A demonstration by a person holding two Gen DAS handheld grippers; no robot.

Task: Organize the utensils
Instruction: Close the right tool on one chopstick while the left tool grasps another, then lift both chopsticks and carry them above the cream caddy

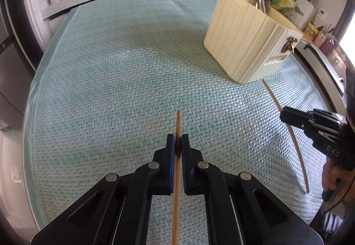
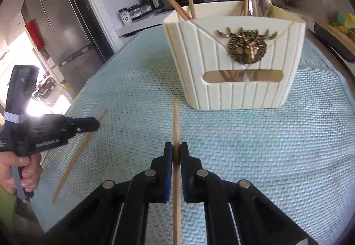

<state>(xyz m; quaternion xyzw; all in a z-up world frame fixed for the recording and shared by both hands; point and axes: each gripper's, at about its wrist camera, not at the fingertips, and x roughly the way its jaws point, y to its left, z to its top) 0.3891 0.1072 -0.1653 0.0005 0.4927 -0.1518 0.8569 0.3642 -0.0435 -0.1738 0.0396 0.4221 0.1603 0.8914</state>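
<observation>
While pinched shut, each tongs clamps a chopstick midway.

Right gripper: clamped on a wooden chopstick, tip just short of the cream utensil holder.
Utensil holder: upright on the woven green mat, brass tree emblem facing the camera; chopsticks and a spoon inside.
Left gripper: far left of the holder, closed on a second chopstick, held in a hand.
Behind the holder: stove with pots, bottles, refrigerator.
</observation>
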